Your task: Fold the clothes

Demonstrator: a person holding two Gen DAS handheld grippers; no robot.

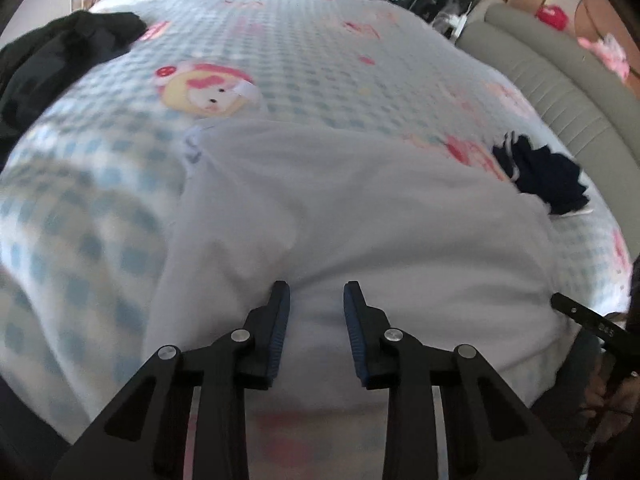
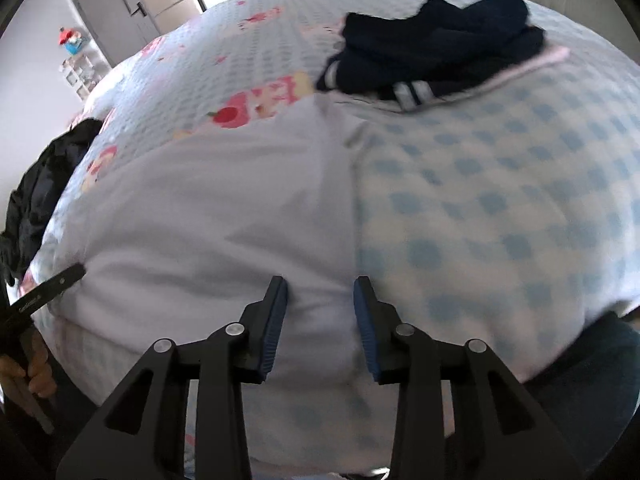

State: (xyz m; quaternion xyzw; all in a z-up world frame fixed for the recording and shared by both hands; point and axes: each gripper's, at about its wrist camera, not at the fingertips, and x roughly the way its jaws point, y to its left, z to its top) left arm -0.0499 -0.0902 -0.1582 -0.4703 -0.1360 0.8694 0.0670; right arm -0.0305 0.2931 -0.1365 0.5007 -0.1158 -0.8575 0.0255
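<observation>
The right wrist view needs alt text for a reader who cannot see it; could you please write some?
The right gripper, jaws apart, hovers over the near edge of a white garment spread on a blue-checked bedspread. A navy garment with white stripes lies farther back, and the left gripper enters at the left edge.

Blue-checked bedspread (image 1: 304, 36) with pink cartoon prints fills both views. Grey padded headboard (image 1: 560, 92) curves at 2 o'clock in left wrist view. Grey door (image 2: 116, 12) at 11 o'clock, toy-laden shelf (image 2: 78, 68) just below, in right wrist view.
</observation>
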